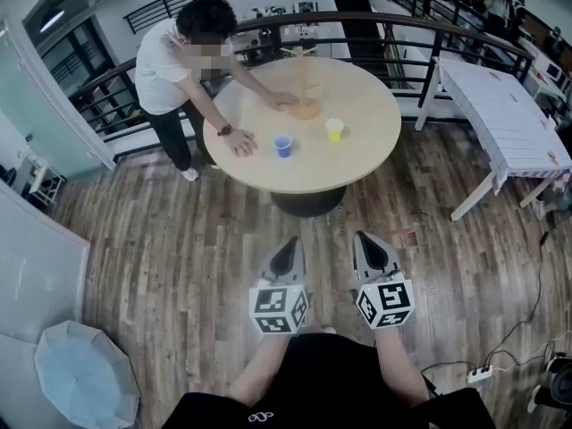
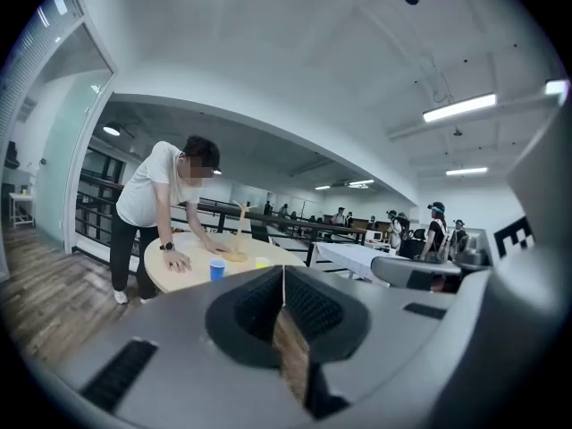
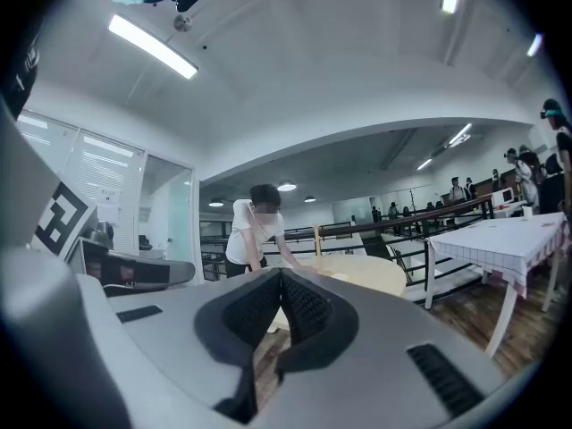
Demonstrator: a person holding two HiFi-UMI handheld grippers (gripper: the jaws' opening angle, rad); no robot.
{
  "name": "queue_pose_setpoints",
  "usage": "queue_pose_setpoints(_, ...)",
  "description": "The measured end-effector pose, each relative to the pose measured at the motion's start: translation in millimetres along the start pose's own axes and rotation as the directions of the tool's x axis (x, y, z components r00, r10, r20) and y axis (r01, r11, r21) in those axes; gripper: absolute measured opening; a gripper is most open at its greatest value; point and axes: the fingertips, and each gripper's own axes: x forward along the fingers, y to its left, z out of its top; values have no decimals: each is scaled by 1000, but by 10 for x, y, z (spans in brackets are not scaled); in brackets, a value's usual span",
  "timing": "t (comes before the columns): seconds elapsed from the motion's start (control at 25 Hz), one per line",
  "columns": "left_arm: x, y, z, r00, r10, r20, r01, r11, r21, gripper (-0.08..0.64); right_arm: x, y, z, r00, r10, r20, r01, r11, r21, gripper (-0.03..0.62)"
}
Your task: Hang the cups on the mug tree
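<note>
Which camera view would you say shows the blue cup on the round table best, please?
The head view: the blue cup stands unobstructed on the round table, seen from above. The left gripper view shows it small and distant; the right gripper view does not show it.

I hold my left gripper [image 1: 288, 250] and my right gripper [image 1: 371, 244] side by side, low and close to my body. Both point away from me, toward the far side. They are near each other but do not touch. My left forearm [image 1: 259, 375] and my right forearm [image 1: 399, 369] are bare, and each reaches out to its own gripper. The fingers [image 2: 308, 309] of my left gripper are pressed together with nothing between them. The fingers [image 3: 308, 307] of my right gripper are pressed together too, and they hold nothing.
</note>
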Motion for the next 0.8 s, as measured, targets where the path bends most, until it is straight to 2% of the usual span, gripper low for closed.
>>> queue_pose_setpoints(0.24, -18, 3, -34, 1000, 1, -5, -1, 1000, -6, 14, -36, -49, -9, 1000, -11, 15, 10, 999, 33, 9)
queue_pose_setpoints(0.8, 65, 9, -142, 1000, 6, -30, -7, 1000, -29, 14, 34, -93, -138, 1000, 0, -30, 1, 1000, 30, 9)
